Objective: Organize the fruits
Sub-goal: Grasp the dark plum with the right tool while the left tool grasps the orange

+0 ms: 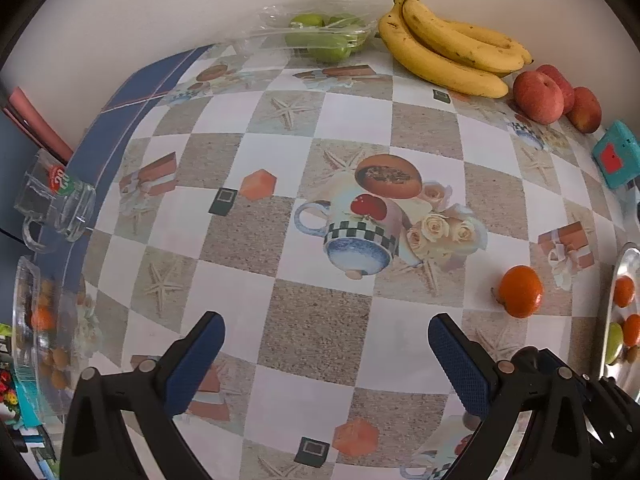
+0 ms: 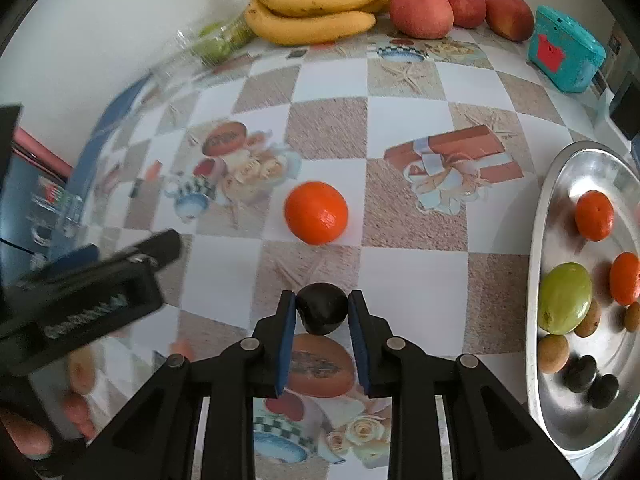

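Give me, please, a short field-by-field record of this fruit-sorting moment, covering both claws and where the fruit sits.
right claw: right claw shut on a dark round fruit, above the tablecloth
left claw: left claw open, holding nothing
loose fruit: one orange alone on the tablecloth
metal tray: metal tray at right holds oranges, a green fruit, small brown and dark fruits
back edge: bananas, three apples, green fruit in a clear pack
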